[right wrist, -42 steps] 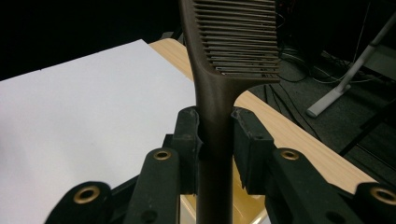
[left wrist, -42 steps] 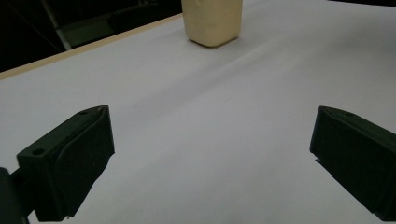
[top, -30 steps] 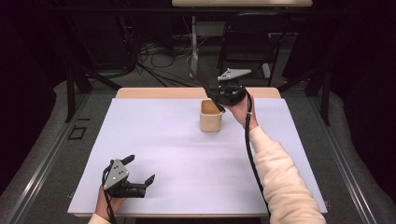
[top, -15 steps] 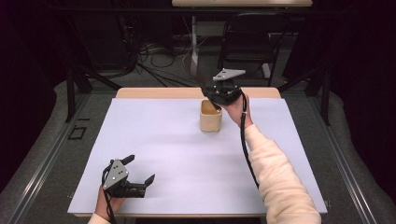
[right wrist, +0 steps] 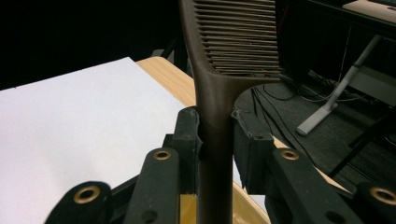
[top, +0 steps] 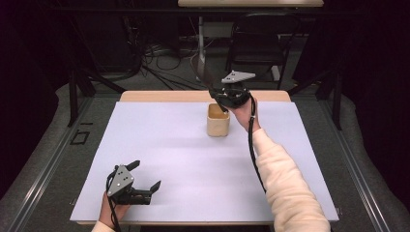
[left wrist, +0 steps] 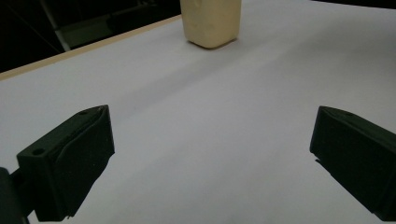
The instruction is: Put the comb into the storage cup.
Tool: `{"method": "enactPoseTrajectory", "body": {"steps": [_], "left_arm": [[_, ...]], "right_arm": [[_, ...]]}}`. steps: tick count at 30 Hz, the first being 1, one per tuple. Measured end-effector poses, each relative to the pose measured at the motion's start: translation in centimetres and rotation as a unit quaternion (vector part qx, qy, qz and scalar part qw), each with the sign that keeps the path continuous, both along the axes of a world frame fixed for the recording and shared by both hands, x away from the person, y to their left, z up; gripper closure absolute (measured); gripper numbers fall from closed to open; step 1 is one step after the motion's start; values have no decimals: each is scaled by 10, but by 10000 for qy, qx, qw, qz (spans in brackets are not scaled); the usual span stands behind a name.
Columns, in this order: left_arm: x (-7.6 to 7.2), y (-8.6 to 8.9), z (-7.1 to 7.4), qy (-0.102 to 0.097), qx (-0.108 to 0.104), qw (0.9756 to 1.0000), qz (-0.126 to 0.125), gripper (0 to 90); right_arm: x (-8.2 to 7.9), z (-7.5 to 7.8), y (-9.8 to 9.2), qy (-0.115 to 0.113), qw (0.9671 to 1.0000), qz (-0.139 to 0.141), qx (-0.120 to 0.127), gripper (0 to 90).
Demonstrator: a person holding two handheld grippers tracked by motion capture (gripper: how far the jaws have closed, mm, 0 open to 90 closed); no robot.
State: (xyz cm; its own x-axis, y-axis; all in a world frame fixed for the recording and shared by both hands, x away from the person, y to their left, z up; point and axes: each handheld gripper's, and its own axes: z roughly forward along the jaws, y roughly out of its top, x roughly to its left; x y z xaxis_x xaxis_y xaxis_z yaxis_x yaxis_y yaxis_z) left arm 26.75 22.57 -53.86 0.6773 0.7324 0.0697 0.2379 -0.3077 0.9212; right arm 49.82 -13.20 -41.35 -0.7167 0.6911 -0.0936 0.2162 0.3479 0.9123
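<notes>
High view, nearest first: the left gripper (top: 145, 188) rests low on the white sheet (top: 169, 159) that covers the desk (top: 159, 96), at the near left corner, held by a hand (top: 109, 215) that comes in over the near edge. Its jaws stand wide apart with nothing between them and point toward the right side of the sheet. In the left gripper view the two black jaws sit far apart at the bottom corners over bare white sheet, and the beige container (left wrist: 212, 21) stands well beyond them near the far edge.

Farther off, a cream sleeve (top: 285, 183) runs from the near right up the sheet to the right gripper (top: 220, 94), which is raised just above and beside the far right rim of the beige container (top: 218, 121). The container stands upright on the sheet, near the far edge and about mid-width.

The right gripper's jaws are drawn narrow and clamp the handle of a dark brown comb (top: 203, 72), whose toothed end sticks up and away past the far edge of the desk. The right gripper view shows the comb (right wrist: 219, 84) upright between the pads (right wrist: 189, 140), which press its handle from both sides, teeth above.
</notes>
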Motion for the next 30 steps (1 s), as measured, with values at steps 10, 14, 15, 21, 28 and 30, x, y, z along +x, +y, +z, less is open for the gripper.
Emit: {"method": "enactPoseTrajectory", "body": {"steps": [10,14,15,21,28,30], "left_arm": [[0,0,0,-15,-6,10000,-2,0],[0,0,0,-13,-3,10000,-9,0],[0,0,0,-16,-2,10000,-1,0],[-1,0,1,-46,-27,10000,-10,0],[-1,0,1,-33,-29,10000,-38,0],[-1,0,1,-34,-33,10000,-33,0]], "right_arm": [[3,-4,3,-79,10000,26,-26,725],[5,-6,5,-107,9999,62,-79,726],[6,-8,6,-98,9999,71,-60,726],[7,-12,5,-87,9999,62,-12,726],[8,-14,4,-97,9999,104,-10,726],[8,-15,5,-89,9999,113,-26,725]]}}
